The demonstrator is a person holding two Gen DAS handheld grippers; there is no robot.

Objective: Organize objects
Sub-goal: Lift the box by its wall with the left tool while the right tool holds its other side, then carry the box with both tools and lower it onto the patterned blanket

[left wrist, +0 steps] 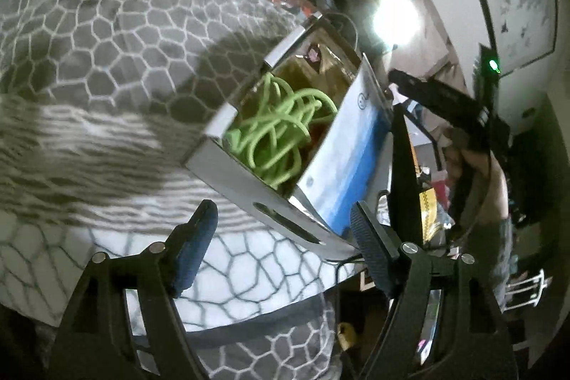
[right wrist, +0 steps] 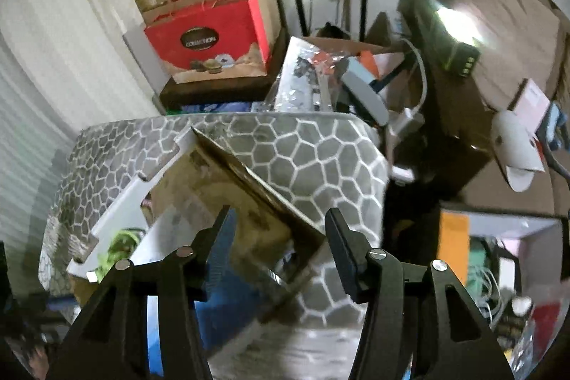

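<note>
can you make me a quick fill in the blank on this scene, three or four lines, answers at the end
1. The tangled cord inside the open box is ____ in colour.
2. The box rests on a grey blanket with a white ____ pattern.
3. The word printed on the red carton behind the blanket is ____.
4. Between the fingers of the left gripper, nothing is ____.

Missing words: green; honeycomb; COLLECTION; held
</note>
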